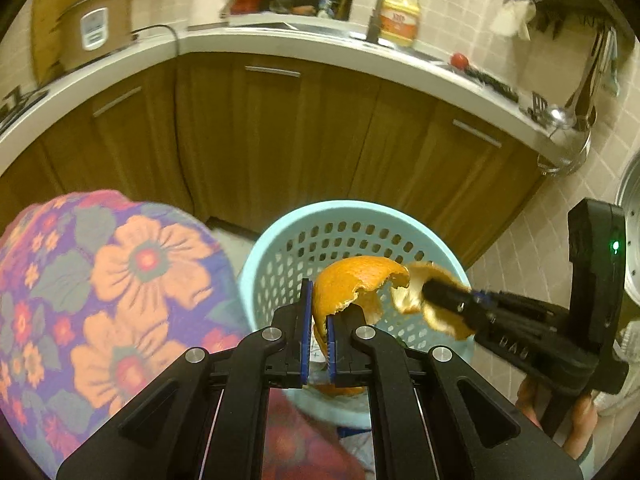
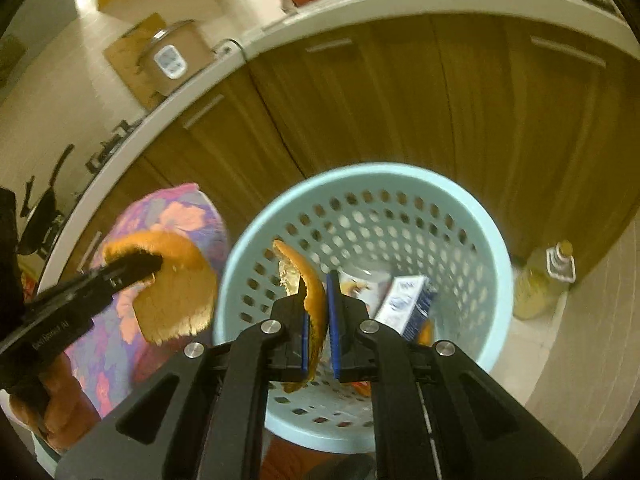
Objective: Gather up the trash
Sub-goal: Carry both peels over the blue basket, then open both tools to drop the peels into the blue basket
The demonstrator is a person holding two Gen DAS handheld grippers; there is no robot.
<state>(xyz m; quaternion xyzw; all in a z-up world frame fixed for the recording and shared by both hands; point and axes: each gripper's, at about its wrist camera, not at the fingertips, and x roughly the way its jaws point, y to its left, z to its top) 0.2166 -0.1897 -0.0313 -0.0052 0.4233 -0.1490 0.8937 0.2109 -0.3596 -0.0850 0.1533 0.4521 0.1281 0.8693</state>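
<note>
Left gripper (image 1: 318, 320): I pinch a large orange peel (image 1: 344, 284) between its blue pads, above the near rim of the basket.
Right gripper (image 2: 318, 312): I clamp a curved strip of peel (image 2: 310, 284) over the basket's opening.
Basket (image 2: 472, 216): pale blue, perforated, on the floor before the wooden cabinets (image 1: 280, 128).
Inside: a white-and-blue carton (image 2: 408, 304).
Beside it: a floral cloth (image 1: 100, 300).
</note>
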